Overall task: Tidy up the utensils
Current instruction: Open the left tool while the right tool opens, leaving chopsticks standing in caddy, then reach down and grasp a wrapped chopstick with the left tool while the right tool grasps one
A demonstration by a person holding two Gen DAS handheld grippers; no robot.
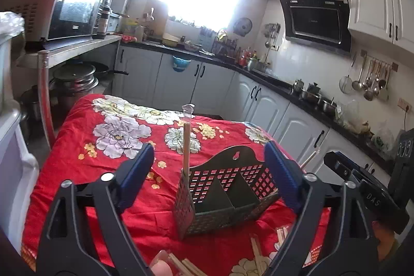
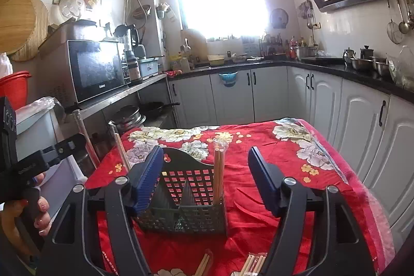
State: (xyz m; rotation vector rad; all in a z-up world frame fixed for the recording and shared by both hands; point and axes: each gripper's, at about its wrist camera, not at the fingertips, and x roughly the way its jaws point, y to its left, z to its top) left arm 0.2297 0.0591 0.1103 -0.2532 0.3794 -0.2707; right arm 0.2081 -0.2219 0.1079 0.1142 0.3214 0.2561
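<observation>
On red floral cloth point(image 2: 258, 162), utensil caddy point(image 2: 181, 201) w/ wrapped chopsticks point(image 2: 219, 172), "DAS" on right gripper point(image 1: 372, 198)

We see a dark perforated utensil caddy point(image 2: 181, 208) standing upright on the worktop's red flowered cloth point(image 2: 258, 146), its arched back panel pierced by a small hanging hole. An inner divider splits it into compartments. One wrapped pair of wooden chopsticks point(image 2: 219, 172) stands almost upright in the compartment at its right end, its clear wrapper crumpled at the top. Another wrapped pair point(image 1: 186, 144) stands at the caddy's left end. More wrapped chopsticks point(image 2: 252, 267) lie flat on the cloth just in front of the caddy, near the lower edge of both views.
</observation>
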